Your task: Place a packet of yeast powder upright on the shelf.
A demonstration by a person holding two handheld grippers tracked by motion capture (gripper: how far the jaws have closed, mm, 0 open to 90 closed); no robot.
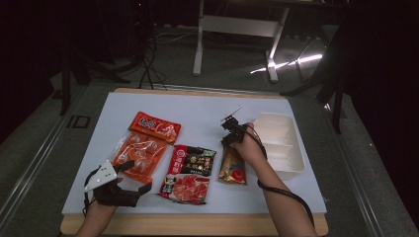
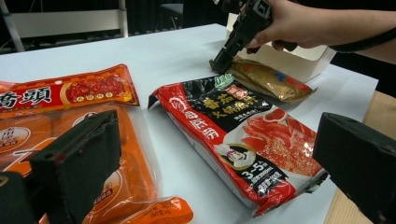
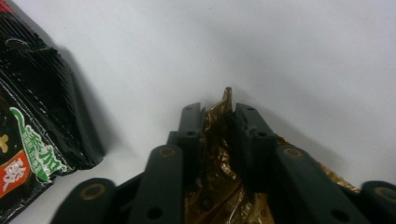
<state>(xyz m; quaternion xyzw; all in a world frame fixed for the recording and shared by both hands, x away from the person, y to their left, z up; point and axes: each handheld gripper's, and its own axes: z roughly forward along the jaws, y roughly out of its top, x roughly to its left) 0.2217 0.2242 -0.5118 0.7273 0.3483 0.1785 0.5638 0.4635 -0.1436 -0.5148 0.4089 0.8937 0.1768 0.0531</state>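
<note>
Black jaws of the right gripper [image 3: 217,114] pinch the far end of the gold pouch [image 1: 233,169], which lies on the table [image 1: 197,111] between the red-black packet [image 1: 188,174] and white tray [image 1: 292,163], while the left gripper [image 1: 129,174] rests spread wide beside the orange packet [image 1: 138,155].

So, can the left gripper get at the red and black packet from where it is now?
Probably yes. The left gripper, jaws open, rests at the table's near left, and the red and black packet lies just to its right, flat and uncovered. The right gripper is busy pinching the gold packet farther away.
</note>
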